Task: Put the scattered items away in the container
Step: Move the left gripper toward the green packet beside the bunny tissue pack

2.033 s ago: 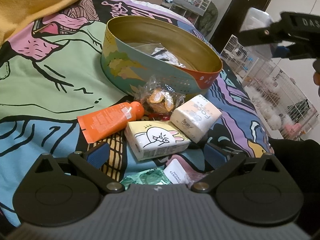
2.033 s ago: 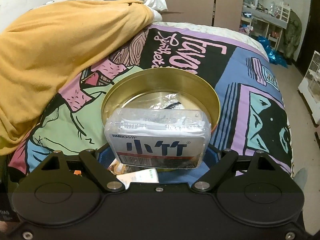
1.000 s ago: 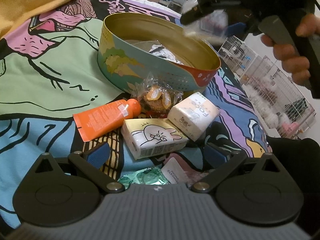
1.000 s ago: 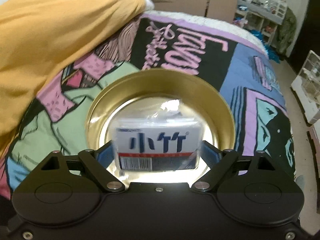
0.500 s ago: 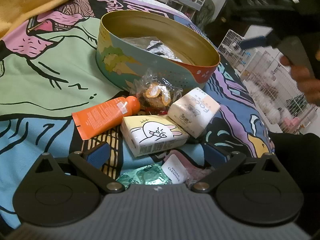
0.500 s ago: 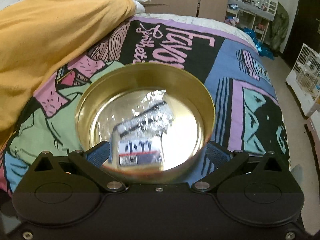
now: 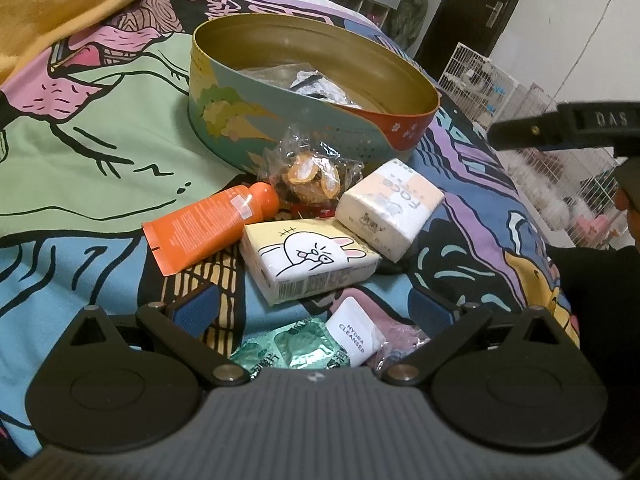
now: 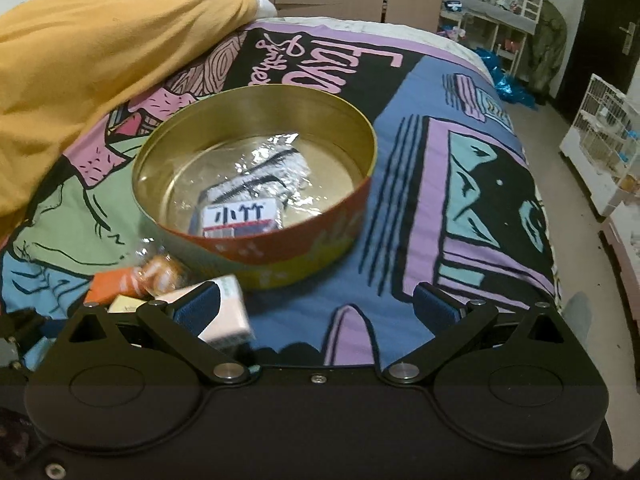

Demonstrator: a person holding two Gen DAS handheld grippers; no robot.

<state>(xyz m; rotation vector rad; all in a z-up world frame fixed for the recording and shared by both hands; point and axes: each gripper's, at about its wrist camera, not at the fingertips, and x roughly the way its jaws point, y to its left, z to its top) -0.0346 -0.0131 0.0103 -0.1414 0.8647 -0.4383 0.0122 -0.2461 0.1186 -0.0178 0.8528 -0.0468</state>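
Note:
A round tin (image 8: 256, 236) with a gold inside stands on the printed bedspread; a clear box with a blue-and-white label (image 8: 240, 218) lies in it on a crinkled clear packet (image 8: 276, 168). My right gripper (image 8: 316, 308) is open and holds nothing, back from the tin over the bedspread. In front of the tin (image 7: 224, 120) lie an orange tube (image 7: 212, 228), a snack bag (image 7: 312, 176), a rabbit-print tissue pack (image 7: 308, 260) and a white-and-peach tissue pack (image 7: 390, 208). My left gripper (image 7: 316, 308) is open over a green sachet (image 7: 288, 352) and a white sachet (image 7: 354, 336).
A yellow blanket (image 8: 80, 56) is heaped at the far left of the bed. The bed's right edge drops to the floor, where white wire cages (image 7: 552, 136) stand. The right gripper's body (image 7: 568, 124) and a hand show at the right in the left wrist view.
The right gripper let go of the labelled box, which now lies in the tin. It then drew back and to the right, away from the tin. The left gripper stayed put.

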